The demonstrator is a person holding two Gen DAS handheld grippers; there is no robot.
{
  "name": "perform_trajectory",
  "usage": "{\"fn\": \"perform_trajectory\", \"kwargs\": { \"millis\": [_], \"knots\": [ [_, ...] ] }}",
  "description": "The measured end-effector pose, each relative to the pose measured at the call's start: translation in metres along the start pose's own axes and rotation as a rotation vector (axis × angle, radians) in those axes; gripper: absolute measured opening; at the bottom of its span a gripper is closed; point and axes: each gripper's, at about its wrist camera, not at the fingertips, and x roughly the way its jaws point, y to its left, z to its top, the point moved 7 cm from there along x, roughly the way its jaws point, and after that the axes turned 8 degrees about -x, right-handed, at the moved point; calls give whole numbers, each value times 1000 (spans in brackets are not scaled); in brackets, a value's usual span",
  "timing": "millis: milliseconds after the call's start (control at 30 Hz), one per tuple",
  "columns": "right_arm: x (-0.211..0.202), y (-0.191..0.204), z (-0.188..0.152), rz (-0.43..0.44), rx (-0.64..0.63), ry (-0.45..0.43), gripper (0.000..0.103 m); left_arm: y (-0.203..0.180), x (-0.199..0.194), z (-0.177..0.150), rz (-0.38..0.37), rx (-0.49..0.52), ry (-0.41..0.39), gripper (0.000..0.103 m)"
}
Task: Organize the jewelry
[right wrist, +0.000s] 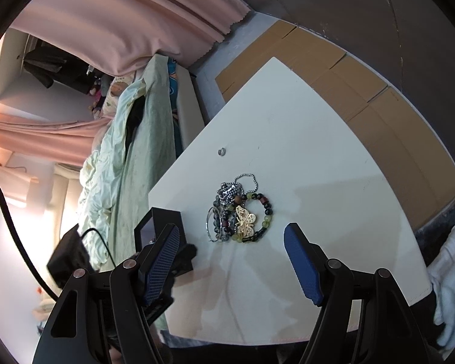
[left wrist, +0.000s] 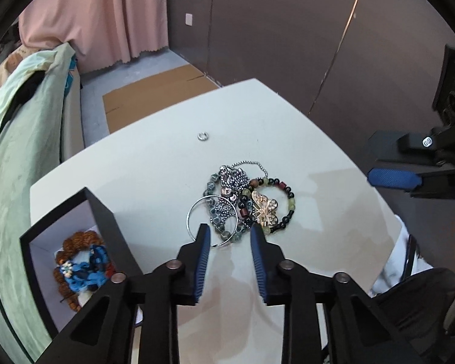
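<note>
Just left of the jewelry pile (left wrist: 242, 203), the black box (left wrist: 75, 242) holds bracelets; both the left gripper (left wrist: 230, 233) and right gripper (right wrist: 232, 236), jaws apart, hold nothing.

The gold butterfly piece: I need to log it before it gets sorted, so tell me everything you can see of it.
The gold butterfly piece is a pale-gold, metallic-looking ornament with openwork wings spread flat. It lies on the white table in the jewelry pile, on top of the dark-and-green beaded bracelet and partly inside its loop. The silver ball chain lies just beyond it. Neither tool touches it; the open left tool is nearest. Its clasp or back is hidden.
</note>
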Motion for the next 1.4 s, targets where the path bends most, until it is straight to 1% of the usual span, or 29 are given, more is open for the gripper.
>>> {"fn": "perform_trajectory", "kwargs": {
  "millis": [200,400,467,633,867,967,1167,1333,1367,1400],
  "knots": [
    [0,-6,5,4,14,4,72,-7,15,-2,18,32,21,15],
    [0,-9,10,12,20,7,72,-12,26,0,40,71,29,14],
    [0,-10,11,13,19,9,72,-10,30,1,50,69,33,11],
    [1,-10,12,16,20,12,72,-6,40,6,65,55,47,11],
    [2,-9,12,18,13,17,72,-5,51,9,64,36,63,10],
    [4,-9,11,12,8,23,72,-5,50,8,59,29,64,3],
    [16,-9,8,-16,-8,51,72,-2,30,16,33,-3,11,2],
    [30,-5,5,-54,-48,73,72,4,10,23,9,-36,-33,2],
    [33,-4,5,-74,-60,71,71,7,6,23,5,-42,-41,2],
    [35,-5,5,-93,-70,68,67,8,3,24,3,-47,-48,2]
  ]
}}
